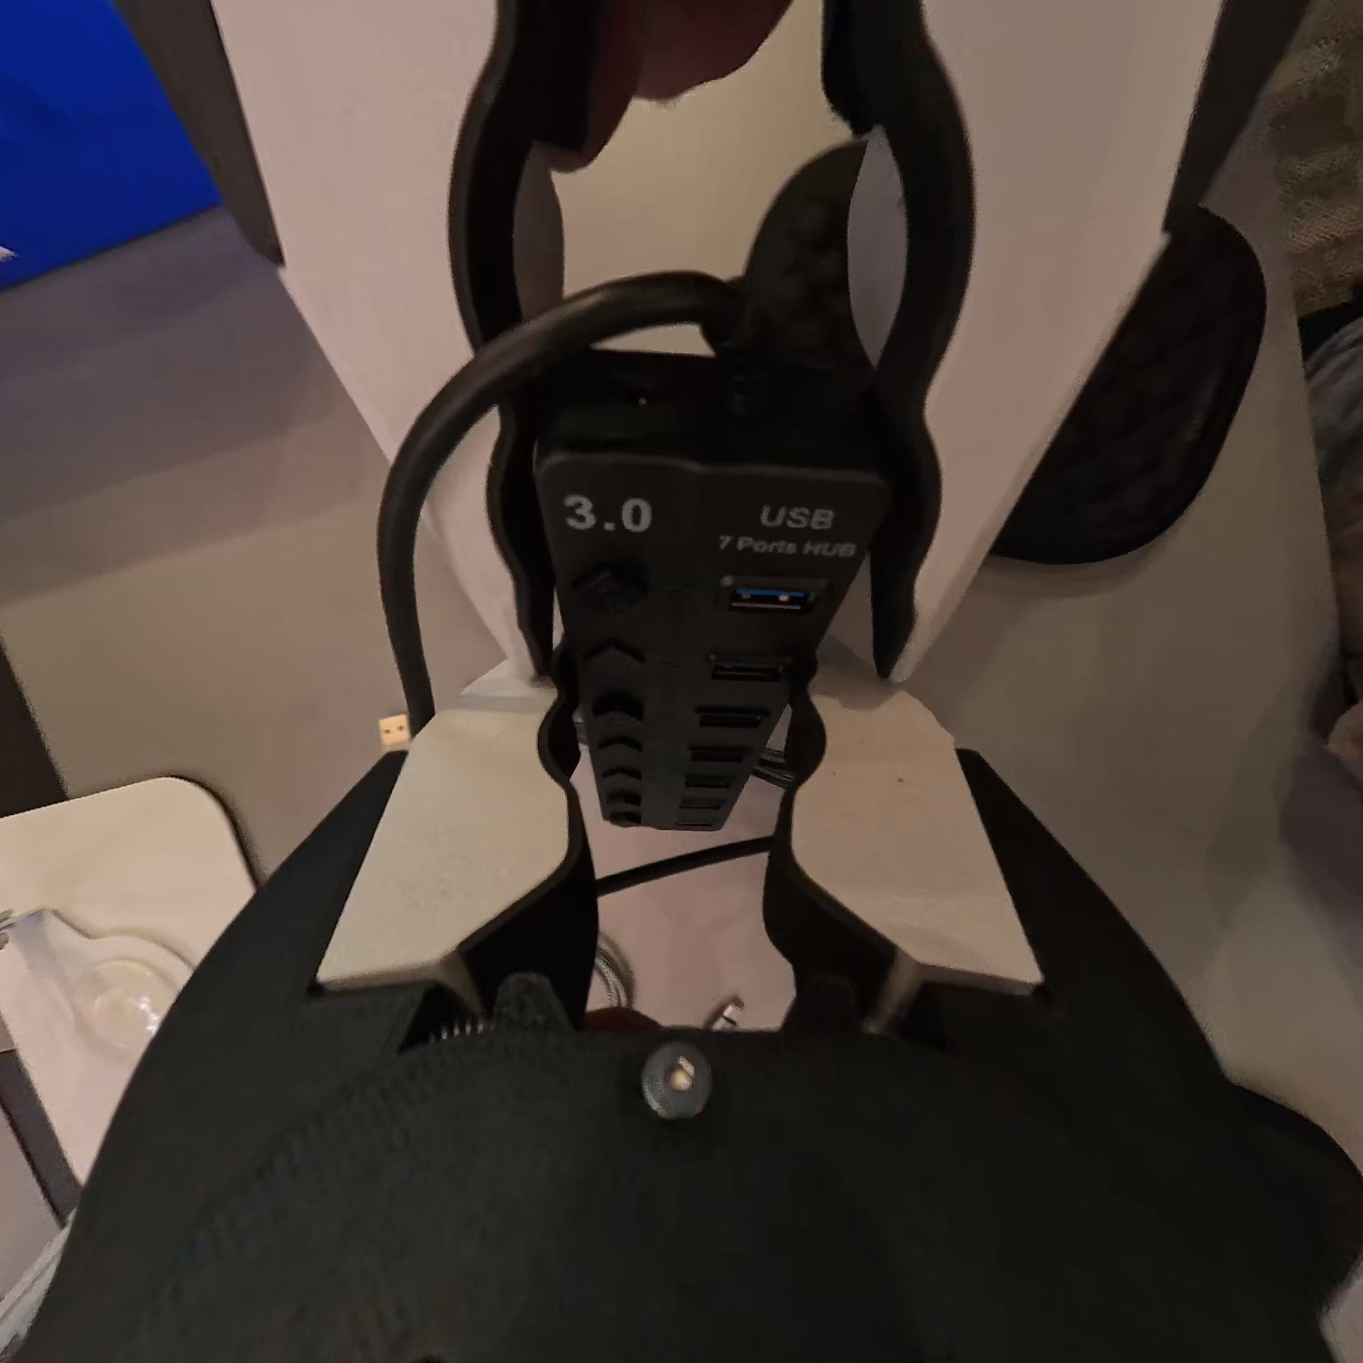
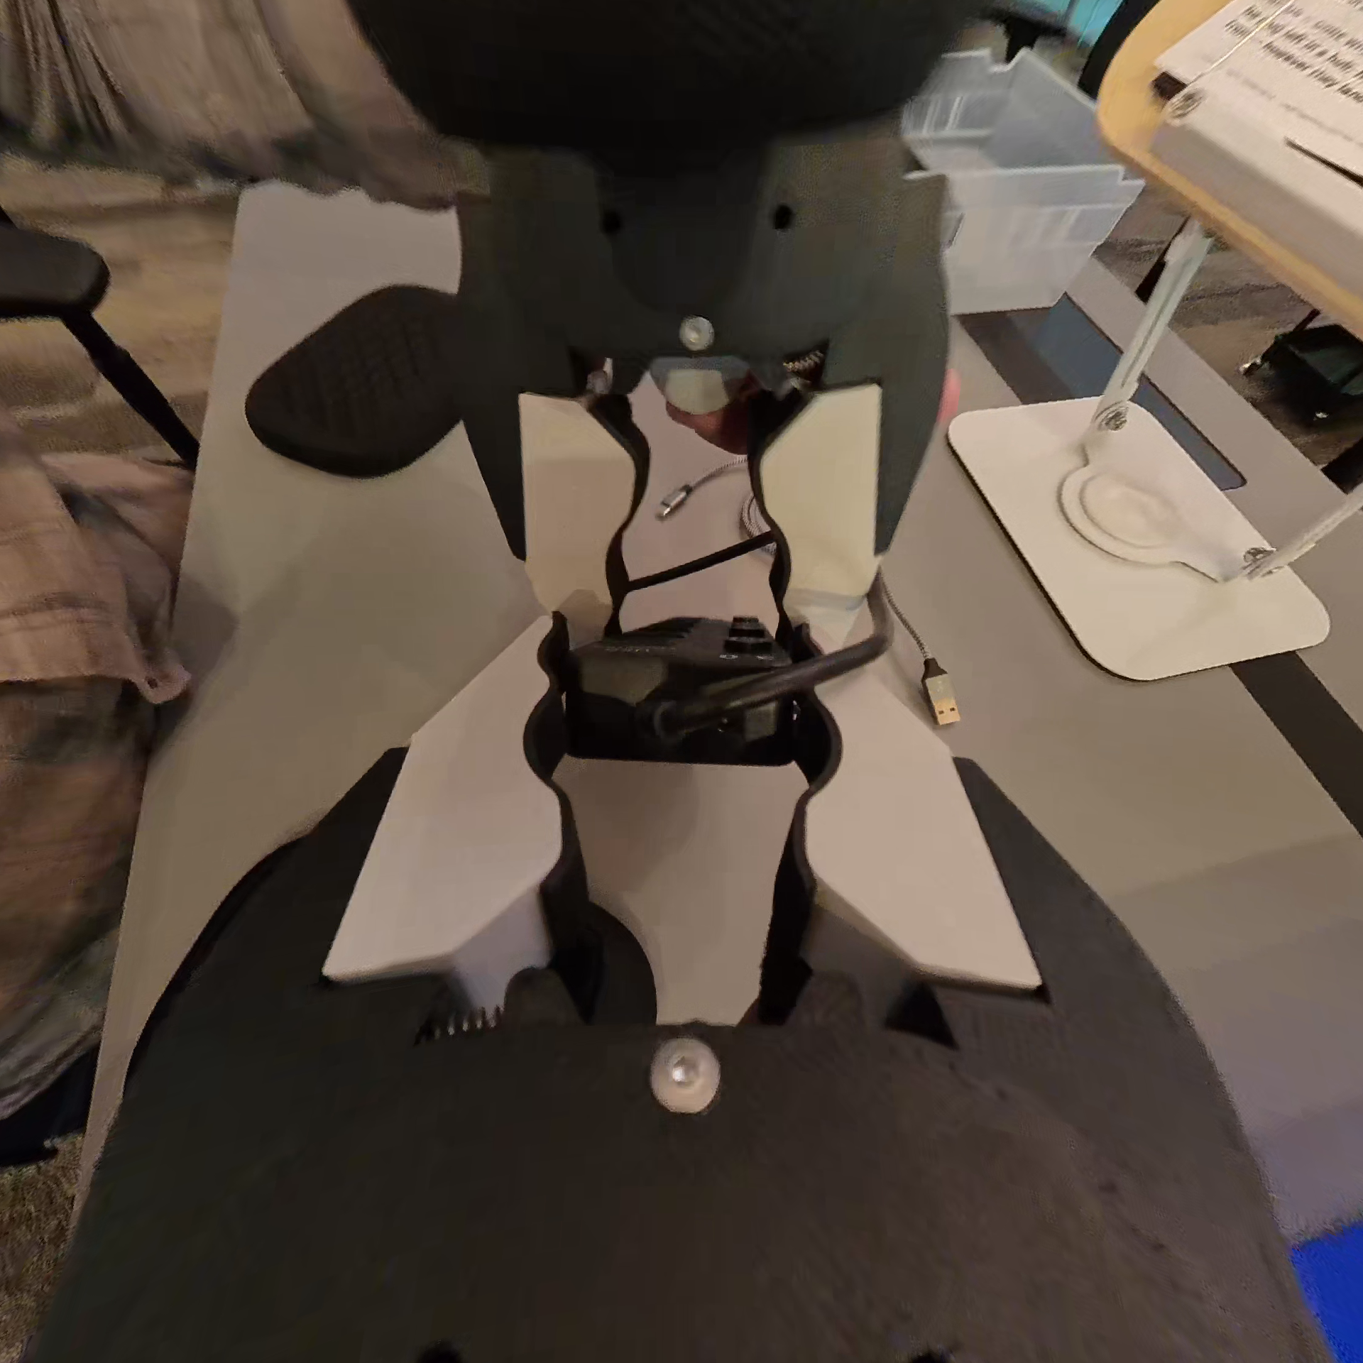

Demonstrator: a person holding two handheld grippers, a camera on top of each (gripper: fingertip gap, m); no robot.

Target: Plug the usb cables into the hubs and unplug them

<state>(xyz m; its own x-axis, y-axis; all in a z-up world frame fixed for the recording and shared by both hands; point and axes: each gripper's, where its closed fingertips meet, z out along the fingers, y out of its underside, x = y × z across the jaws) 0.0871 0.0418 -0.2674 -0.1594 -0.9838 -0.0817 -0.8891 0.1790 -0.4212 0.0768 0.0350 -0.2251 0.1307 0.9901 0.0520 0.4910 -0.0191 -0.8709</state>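
Black multi-port USB hub (image 1: 708,590) w/ own thick cable (image 1: 442,413), lifted; braided USB cable (image 2: 937,678) unplugged on table.

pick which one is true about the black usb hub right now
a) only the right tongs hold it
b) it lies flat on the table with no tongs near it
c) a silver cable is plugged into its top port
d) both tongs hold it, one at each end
d: the left tongs clamp the port end of the usb hub, and the right tongs pinch its cable end.
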